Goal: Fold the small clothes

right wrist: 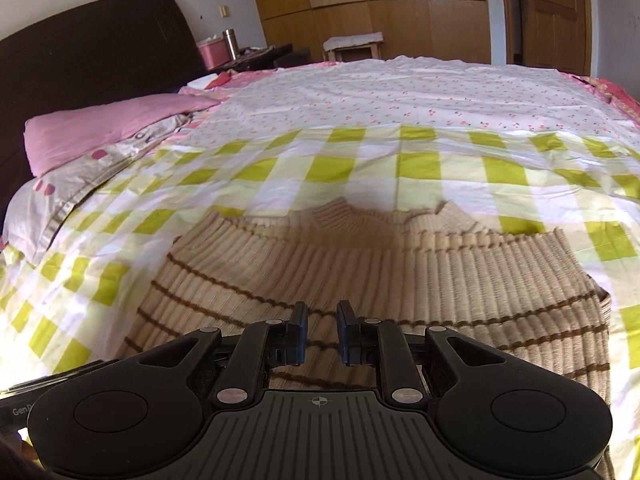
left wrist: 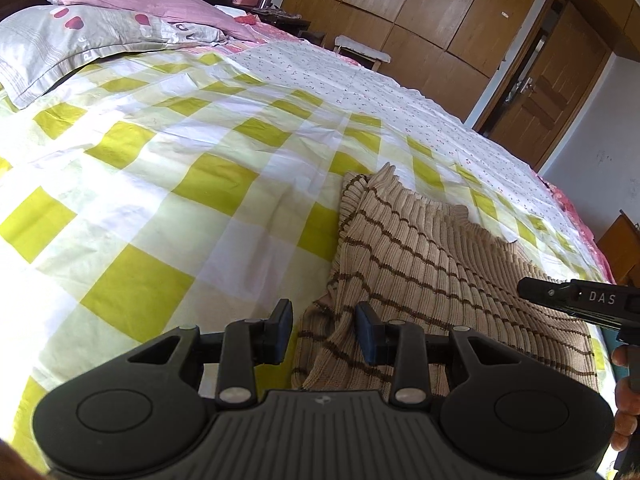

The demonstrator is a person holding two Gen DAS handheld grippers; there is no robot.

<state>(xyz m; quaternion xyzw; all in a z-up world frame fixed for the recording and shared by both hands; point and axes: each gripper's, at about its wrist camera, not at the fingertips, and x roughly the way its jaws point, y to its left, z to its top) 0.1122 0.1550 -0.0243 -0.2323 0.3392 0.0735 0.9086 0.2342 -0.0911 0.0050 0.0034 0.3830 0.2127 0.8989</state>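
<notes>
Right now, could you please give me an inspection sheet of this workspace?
Surface: bed with green-checked sheet, wrinkled; floral sheet beyond it.
Job's things: beige striped sweater lying on the checked sheet, collar away from the grippers, left part bunched.
Clutter: pillows at the headboard end.
Grippers: left gripper open over the sweater's bunched edge; right gripper open, low over the sweater's middle; neither visibly grips cloth.
Cables: nothing seen.
Surroundings: dark headboard, wooden wardrobe, door, stool, nightstand with pink box and metal flask.
</notes>
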